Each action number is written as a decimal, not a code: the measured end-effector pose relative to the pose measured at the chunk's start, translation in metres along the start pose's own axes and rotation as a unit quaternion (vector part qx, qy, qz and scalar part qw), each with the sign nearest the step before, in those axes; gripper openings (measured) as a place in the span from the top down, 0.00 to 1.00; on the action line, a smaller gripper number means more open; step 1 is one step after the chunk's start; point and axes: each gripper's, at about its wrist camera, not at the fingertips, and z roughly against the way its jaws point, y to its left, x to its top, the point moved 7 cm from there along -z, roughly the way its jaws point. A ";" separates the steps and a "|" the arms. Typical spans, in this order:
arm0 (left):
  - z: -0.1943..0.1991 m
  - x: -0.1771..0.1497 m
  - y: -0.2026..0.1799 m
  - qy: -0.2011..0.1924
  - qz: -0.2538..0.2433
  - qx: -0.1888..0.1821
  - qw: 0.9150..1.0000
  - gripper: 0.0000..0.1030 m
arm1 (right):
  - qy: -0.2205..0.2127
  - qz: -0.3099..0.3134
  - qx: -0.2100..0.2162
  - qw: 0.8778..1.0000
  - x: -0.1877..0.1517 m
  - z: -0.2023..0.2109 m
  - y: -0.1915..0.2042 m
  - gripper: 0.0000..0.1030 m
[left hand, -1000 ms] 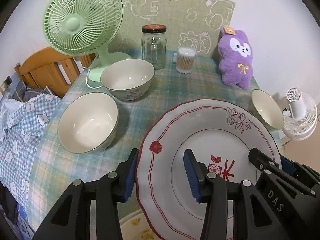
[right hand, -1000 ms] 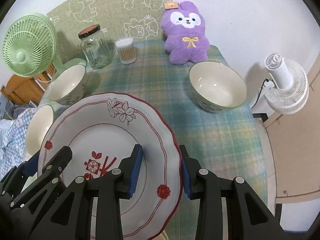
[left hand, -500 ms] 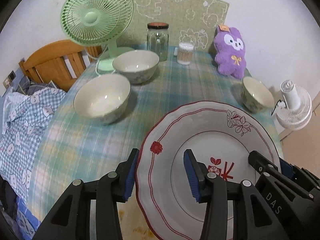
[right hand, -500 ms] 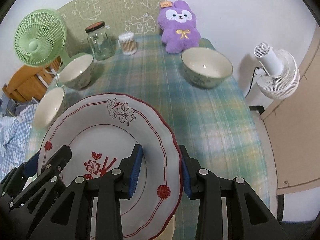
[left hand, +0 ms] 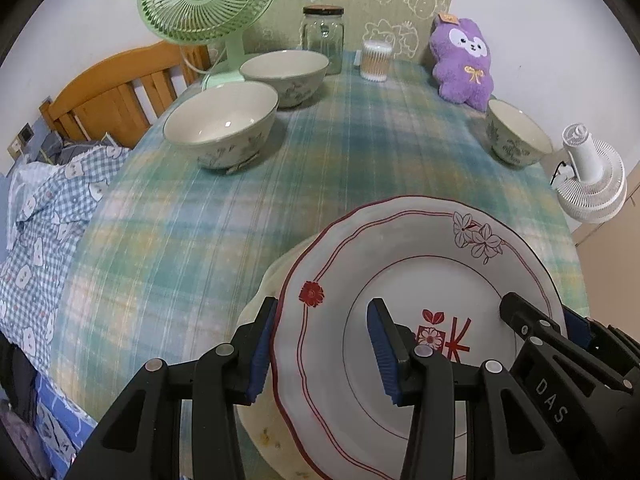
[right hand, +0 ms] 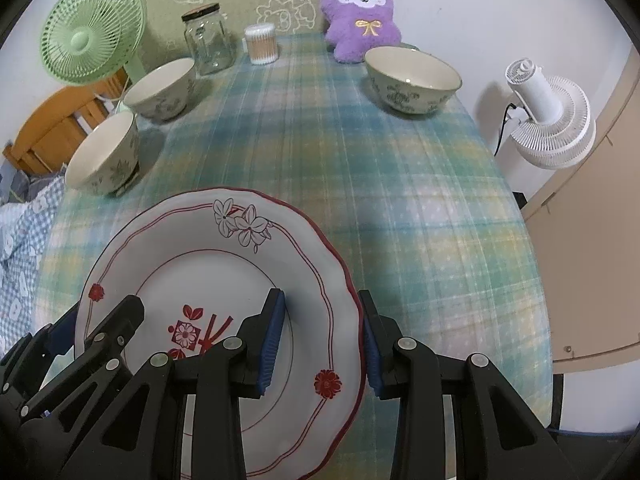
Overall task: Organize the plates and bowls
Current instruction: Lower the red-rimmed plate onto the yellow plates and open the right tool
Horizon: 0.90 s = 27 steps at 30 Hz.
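Gripping plate (left hand: pixel 420 280) rims: both claws.

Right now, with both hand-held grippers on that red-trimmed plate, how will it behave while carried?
The plate looks like rigid glazed ceramic, so probably slippery and breakable. Left hand-held gripper and right hand-held gripper clamp only opposite rims, so it may tilt.

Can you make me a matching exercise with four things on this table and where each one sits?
Things:
1. plate
2. jar
3. plush toy
4. green fan

Places:
A. far left corner
B. held by both claws, near edge
C. far end, behind the lone bowl
D. between fan and cotton swabs

Pairs: 1-B, 2-D, 3-C, 4-A
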 end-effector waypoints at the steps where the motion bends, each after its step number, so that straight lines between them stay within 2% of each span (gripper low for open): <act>1: 0.000 -0.003 0.001 0.002 0.001 0.001 1.000 0.56 | 0.001 0.001 -0.001 1.000 -0.002 -0.001 0.001 0.62; 10: -0.009 -0.020 0.007 0.018 0.002 0.003 1.000 0.56 | 0.016 0.008 -0.011 1.000 -0.018 -0.007 0.006 0.62; 20: -0.011 -0.023 0.007 0.004 -0.015 0.026 1.000 0.56 | 0.014 0.020 -0.022 0.999 -0.020 -0.009 0.009 0.62; 27: -0.012 -0.022 0.008 0.001 -0.015 0.025 1.000 0.56 | 0.015 0.022 -0.027 0.999 -0.019 -0.010 0.010 0.62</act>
